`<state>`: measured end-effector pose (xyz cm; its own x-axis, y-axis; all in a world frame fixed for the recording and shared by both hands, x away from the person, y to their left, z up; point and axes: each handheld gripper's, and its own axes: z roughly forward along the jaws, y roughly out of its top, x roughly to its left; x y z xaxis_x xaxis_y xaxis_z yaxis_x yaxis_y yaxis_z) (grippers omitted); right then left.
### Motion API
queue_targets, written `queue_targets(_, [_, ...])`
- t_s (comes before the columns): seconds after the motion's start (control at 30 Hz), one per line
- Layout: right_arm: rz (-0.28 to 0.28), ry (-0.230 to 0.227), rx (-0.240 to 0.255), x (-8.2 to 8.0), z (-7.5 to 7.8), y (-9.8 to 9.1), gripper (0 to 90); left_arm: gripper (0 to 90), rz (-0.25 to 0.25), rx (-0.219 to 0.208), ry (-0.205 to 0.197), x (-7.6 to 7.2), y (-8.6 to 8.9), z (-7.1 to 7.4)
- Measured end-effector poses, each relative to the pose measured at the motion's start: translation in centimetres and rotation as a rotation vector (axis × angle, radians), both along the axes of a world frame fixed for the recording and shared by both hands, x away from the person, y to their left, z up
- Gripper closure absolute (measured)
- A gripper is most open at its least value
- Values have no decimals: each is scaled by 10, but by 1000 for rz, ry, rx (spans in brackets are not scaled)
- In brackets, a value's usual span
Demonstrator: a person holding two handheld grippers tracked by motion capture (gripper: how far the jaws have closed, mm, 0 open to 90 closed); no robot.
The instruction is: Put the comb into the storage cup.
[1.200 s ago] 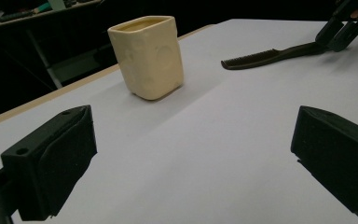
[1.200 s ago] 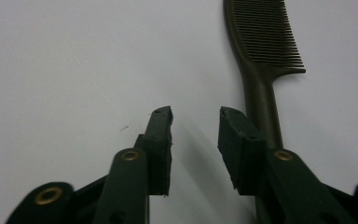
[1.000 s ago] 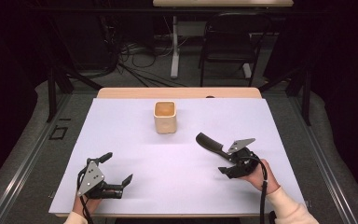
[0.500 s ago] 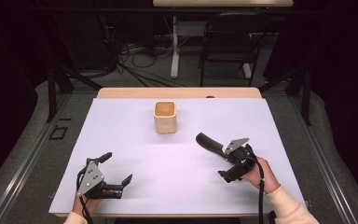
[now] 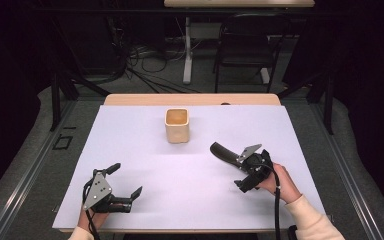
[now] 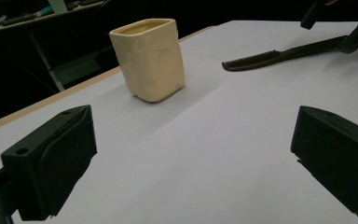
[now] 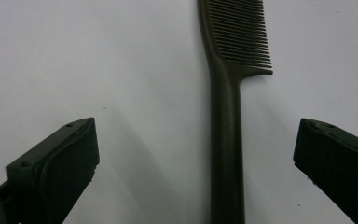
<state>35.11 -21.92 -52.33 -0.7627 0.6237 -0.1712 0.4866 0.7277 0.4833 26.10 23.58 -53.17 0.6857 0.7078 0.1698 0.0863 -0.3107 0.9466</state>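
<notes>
The comb (image 7: 225, 140) is dark brown, almost black. The cup (image 6: 149, 58) is pale cream yellow, plain. Both claws, left (image 5: 125, 181) and right (image 5: 232, 170), are black with a grey plate. The desk (image 5: 130, 140) is covered in plain white, with a light wood edge.

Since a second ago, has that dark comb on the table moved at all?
No. The comb lies at the same spot right of the cream cup, between the open right tongs.

evenly lit from above on the white table (image 5: 145, 150), dark and murky beyond its edges. soft, faint shadows beside the cup (image 6: 149, 58) and comb (image 7: 226, 140). slightly grainy throughout; near jaws blurred in both gripper views. no glare.
</notes>
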Motion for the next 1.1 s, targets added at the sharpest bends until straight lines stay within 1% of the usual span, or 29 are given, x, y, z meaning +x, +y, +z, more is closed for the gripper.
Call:
queue_targets(0.07, [-5, 1, -7, 1, 1, 0, 3, 1, -1, -2, 2, 0, -1, 0])
queue_targets(0.1, [-5, -12, -1, 2, 2, 0, 12, 1, -2, -2, 4, 0, -1, -1])
queue_targets(0.17, [-9, -16, -5, 4, 4, 0, 28, 1, 1, 3, 4, 0, -2, -1])
queue_targets(0.2, [3, -19, -8, 6, 6, 1, 62, 1, 2, 2, 4, 0, -1, -1])
queue_targets(0.23, [-2, -22, -13, 6, 7, 2, 89, 1, 4, 2, 3, 0, -1, -1])
queue_targets(0.3, [6, -22, -15, 7, 7, 3, 105, 1, 8, 1, 4, 0, 0, -1])
queue_targets(0.33, [15, -18, -23, 9, 8, 5, 164, 1, 7, 0, 5, 1, 0, -1])
queue_targets(0.4, [16, -17, -32, 11, 8, 6, 181, 1, 6, 0, 6, 1, 0, -1])
queue_targets(0.43, [6, -12, -34, 12, 7, 7, 224, 1, 6, 0, 6, 1, -1, -1])
queue_targets(0.47, [-1, 1, -40, 14, 7, 8, 307, 1, 5, 5, 5, 1, -1, -1])
queue_targets(0.5, [-1, 1, -40, 14, 7, 8, 307, 1, 4, 6, 6, 1, -1, -1])
queue_targets(0.53, [6, -2, -48, 15, 7, 8, 334, 1, 5, 8, 6, 1, -1, -1])
queue_targets(0.57, [-1, -4, -50, 16, 7, 9, 363, 1, 7, 7, 6, 1, -1, -1])
queue_targets(0.6, [4, 14, -62, 17, 8, 10, 436, 1, 10, 4, 7, 1, 0, -1])
queue_targets(0.63, [4, 14, -62, 17, 8, 10, 436, 1, 10, 4, 7, 1, 0, -1])
queue_targets(0.67, [14, 5, -64, 19, 8, 10, 462, 1, 9, 5, 8, 1, 0, -1])
queue_targets(0.7, [4, 19, -82, 21, 9, 13, 508, 1, 8, 7, 9, 1, 0, -1])
queue_targets(0.73, [3, 23, -83, 22, 8, 14, 528, 1, 8, 8, 8, 1, -1, -1])
queue_targets(0.77, [8, 37, -105, 24, 8, 15, 534, 1, 7, 9, 8, 1, -1, -1])
queue_targets(0.8, [8, 37, -105, 24, 8, 15, 534, 1, 7, 9, 8, 1, -1, -1])
queue_targets(0.83, [9, 53, -120, 27, 7, 17, 570, 1, 7, 12, 12, 1, -1, -2])
queue_targets(0.9, [16, 62, -120, 28, 6, 18, 577, 1, 8, 12, 15, 1, -1, -2])
queue_targets(0.93, [15, 77, -118, 32, 5, 19, 606, 1, 9, 12, 19, 2, -1, -2])
queue_targets(0.97, [15, 77, -118, 32, 5, 19, 606, 1, 9, 11, 21, 2, -1, -2])
queue_targets(1.03, [3, 103, -140, 37, 4, 20, 617, 1, 8, 10, 21, 2, -1, -2])
queue_targets(1.1, [-2, 112, -144, 39, 4, 21, 619, 1, 7, 11, 22, 2, -1, -2])
